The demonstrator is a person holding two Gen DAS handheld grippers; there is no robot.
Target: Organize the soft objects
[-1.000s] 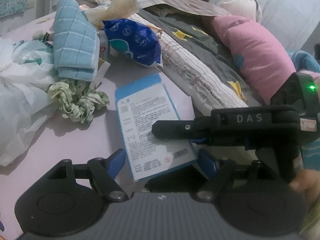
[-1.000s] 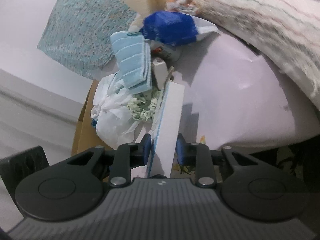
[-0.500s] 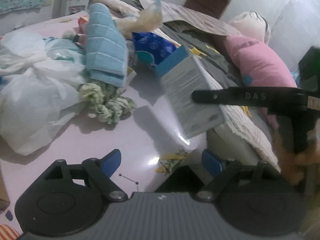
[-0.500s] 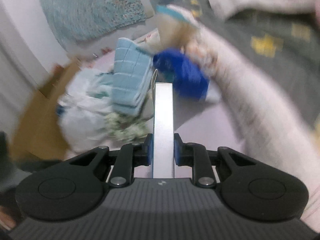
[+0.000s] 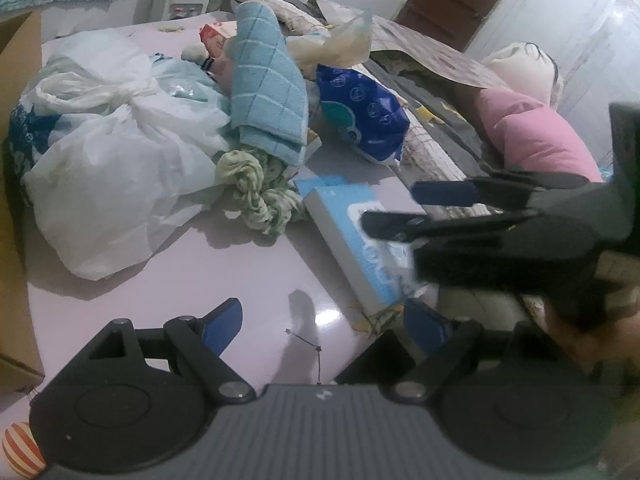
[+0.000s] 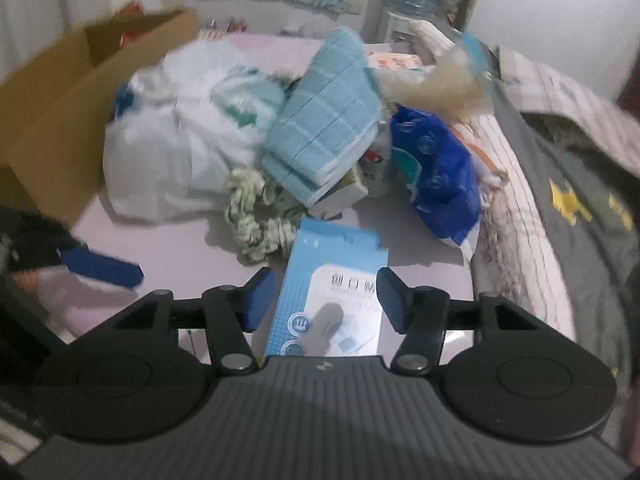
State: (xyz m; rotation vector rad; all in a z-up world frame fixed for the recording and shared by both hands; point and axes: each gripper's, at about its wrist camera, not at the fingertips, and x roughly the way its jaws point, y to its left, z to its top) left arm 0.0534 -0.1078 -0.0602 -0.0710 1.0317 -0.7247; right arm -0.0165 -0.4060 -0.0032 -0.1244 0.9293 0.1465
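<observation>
A light blue and white flat box lies face up on the lilac table, between the open jaws of my right gripper. In the left wrist view the box lies under the right gripper. My left gripper is open and empty above bare table. Behind the box lie a green scrunchie, a folded blue towel, a blue plastic pack and a white plastic bag.
A cardboard box stands at the table's left edge. A bed with a striped blanket, grey cover and pink pillow borders the table on the right. A striped ball lies at the lower left.
My right gripper turned the box from upright to flat, laid it on the table face up and opened its jaws. The left gripper pulled back a little.
</observation>
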